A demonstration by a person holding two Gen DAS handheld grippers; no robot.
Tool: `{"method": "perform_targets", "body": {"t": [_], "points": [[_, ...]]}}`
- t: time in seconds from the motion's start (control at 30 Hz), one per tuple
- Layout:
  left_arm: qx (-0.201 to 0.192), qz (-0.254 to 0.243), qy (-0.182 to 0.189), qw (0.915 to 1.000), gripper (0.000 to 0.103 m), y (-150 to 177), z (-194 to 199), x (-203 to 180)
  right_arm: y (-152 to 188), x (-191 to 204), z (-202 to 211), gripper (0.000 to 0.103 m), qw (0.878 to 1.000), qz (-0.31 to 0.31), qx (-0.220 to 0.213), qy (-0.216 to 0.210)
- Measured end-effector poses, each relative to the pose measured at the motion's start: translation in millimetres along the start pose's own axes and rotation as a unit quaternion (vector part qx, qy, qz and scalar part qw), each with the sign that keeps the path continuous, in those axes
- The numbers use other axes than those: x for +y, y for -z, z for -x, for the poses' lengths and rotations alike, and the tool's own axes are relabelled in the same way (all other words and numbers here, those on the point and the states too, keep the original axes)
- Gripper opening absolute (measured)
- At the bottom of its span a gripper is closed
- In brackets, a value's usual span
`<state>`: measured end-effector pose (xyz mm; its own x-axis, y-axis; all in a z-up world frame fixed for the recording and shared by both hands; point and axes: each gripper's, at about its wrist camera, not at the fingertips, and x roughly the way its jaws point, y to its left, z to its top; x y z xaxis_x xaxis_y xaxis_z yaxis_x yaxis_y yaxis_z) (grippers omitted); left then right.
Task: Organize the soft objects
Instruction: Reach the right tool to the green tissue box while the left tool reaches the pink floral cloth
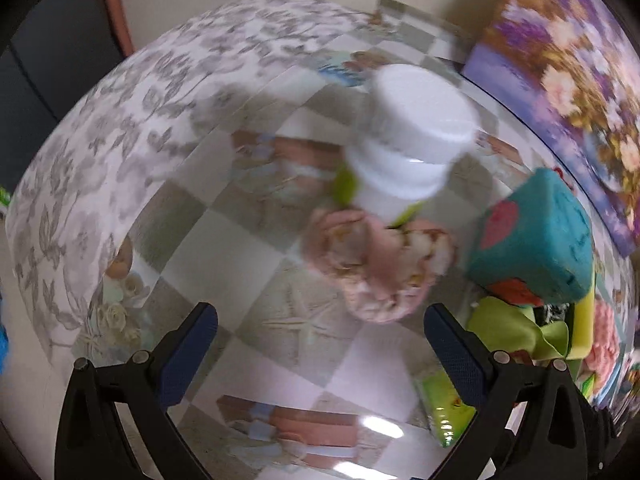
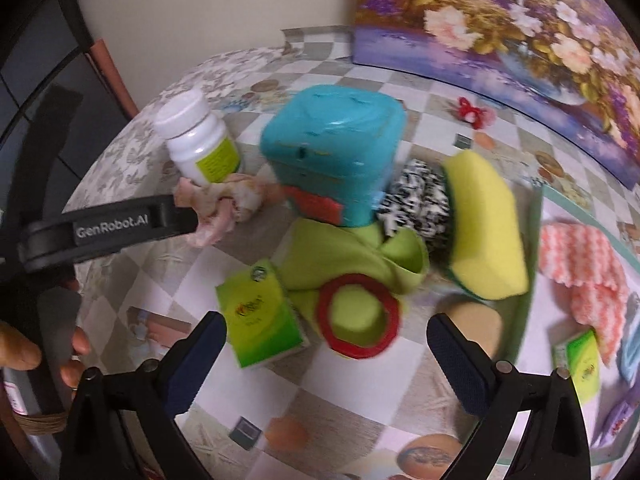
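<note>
Left wrist view looks steeply down, close over the checkered tablecloth [image 1: 224, 240], apparently tilted; the frame is motion-blurred. Right wrist view sits farther back, facing the floral painting [image 2: 520, 32]. Both share the white pill bottle [image 1: 404, 144] [image 2: 198, 140], pink scrunchie [image 1: 376, 264] [image 2: 220, 208] and teal cube [image 1: 540, 236] [image 2: 332, 152].

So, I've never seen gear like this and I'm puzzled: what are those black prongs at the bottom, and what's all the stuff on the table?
Each picture comes from a camera on a hand-held pair of tongs, looking along its two fingers. The left tongs and right tongs are both open and hold nothing. On the patterned table lie a pink scrunchie beside a white bottle, a teal cube, a yellow sponge, a green cloth and a small green box. In the right view, the left tool reaches toward the scrunchie.
</note>
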<state>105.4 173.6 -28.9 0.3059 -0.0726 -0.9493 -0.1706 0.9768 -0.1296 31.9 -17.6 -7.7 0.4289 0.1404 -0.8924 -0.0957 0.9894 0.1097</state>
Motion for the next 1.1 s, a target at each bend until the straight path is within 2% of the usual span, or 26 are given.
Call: {"method": "perform_targets", "body": {"t": [0.13, 0.2, 0.37, 0.63, 0.73, 0.83, 0.97, 1.1], "points": [[-0.004, 0.015, 0.019, 0.9997, 0.103, -2, -1, 11, -2, 15, -5, 0.096, 1.0, 0.026, 0.001, 0.005], [0.0, 0.008, 0.027, 0.9996, 0.103, -2, -3, 11, -2, 22, -9, 0.089, 0.999, 0.036, 0.006, 0.007], [0.007, 0.001, 0.039, 0.9992, 0.103, -4, -8, 13, -2, 38, -22, 0.088, 0.997, 0.071, 0.021, 0.003], [0.007, 0.009, 0.04, 0.9991, 0.103, -9, -13, 25, -2, 48, -41, 0.083, 0.995, 0.093, 0.042, 0.015], [0.014, 0.01, 0.061, 0.998, 0.103, -8, -17, 23, -1, 50, -42, 0.082, 0.994, 0.098, 0.044, 0.022], [0.019, 0.017, 0.08, 0.9965, 0.103, -7, -18, 21, 0, 51, -42, 0.076, 0.994, 0.099, 0.043, 0.029], [0.016, 0.007, 0.069, 0.9975, 0.103, -7, -16, 15, -1, 49, -43, 0.07, 0.994, 0.098, 0.044, 0.026], [0.024, 0.012, 0.077, 0.9967, 0.103, -5, -17, 11, 0, 47, -41, 0.066, 0.994, 0.095, 0.045, 0.021]]}}
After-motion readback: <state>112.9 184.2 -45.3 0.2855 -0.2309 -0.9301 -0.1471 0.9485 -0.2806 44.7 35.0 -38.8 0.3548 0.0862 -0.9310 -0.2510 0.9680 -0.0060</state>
